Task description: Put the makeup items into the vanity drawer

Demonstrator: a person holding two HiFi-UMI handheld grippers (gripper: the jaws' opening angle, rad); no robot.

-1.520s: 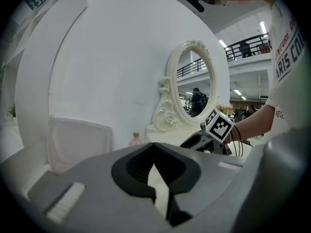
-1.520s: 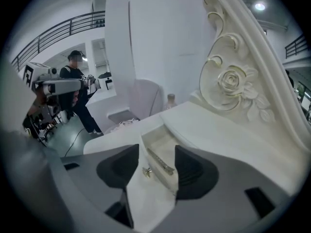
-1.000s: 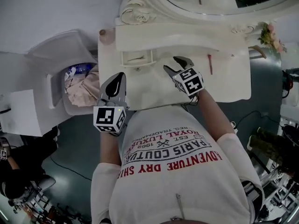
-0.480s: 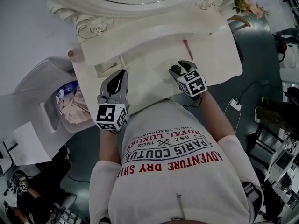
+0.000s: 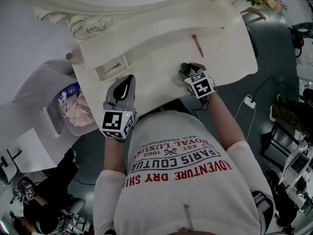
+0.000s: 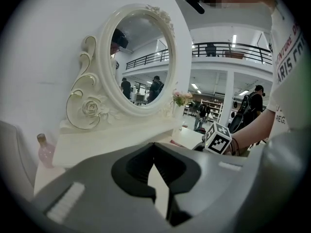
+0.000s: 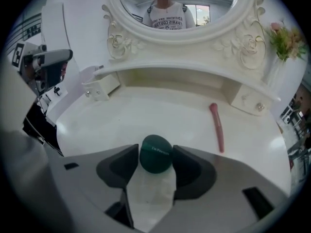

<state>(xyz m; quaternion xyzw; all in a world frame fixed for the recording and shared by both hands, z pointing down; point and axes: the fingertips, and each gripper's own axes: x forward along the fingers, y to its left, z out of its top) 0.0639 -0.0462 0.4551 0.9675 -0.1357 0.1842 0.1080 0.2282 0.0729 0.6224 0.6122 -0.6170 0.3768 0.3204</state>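
A dark green round makeup item (image 7: 155, 154) sits pinched between the jaws of my right gripper (image 7: 156, 150), just above the white vanity top (image 7: 160, 115). In the head view that gripper (image 5: 187, 69) hovers over the vanity's front right part. A pink stick-shaped makeup item (image 7: 217, 127) lies on the top ahead and to the right, also visible from above (image 5: 197, 45). A small drawer (image 5: 111, 68) stands pulled out at the left, and it shows in the right gripper view too (image 7: 99, 88). My left gripper (image 5: 125, 80) is shut and empty near the vanity's front left edge; its jaws (image 6: 154, 147) meet at the tips.
An oval mirror (image 7: 170, 4) in an ornate white frame rises behind the top. A second small drawer (image 7: 251, 102) is closed at the right. A pink bottle (image 6: 44, 149) stands at the vanity's left corner, flowers (image 7: 285, 37) at its right. A white chair with clutter (image 5: 73, 109) is left of the vanity.
The head view has swung, so the vanity now lies tilted in it. Both grippers stay close to the vanity's front edge, the right one holding the green item.
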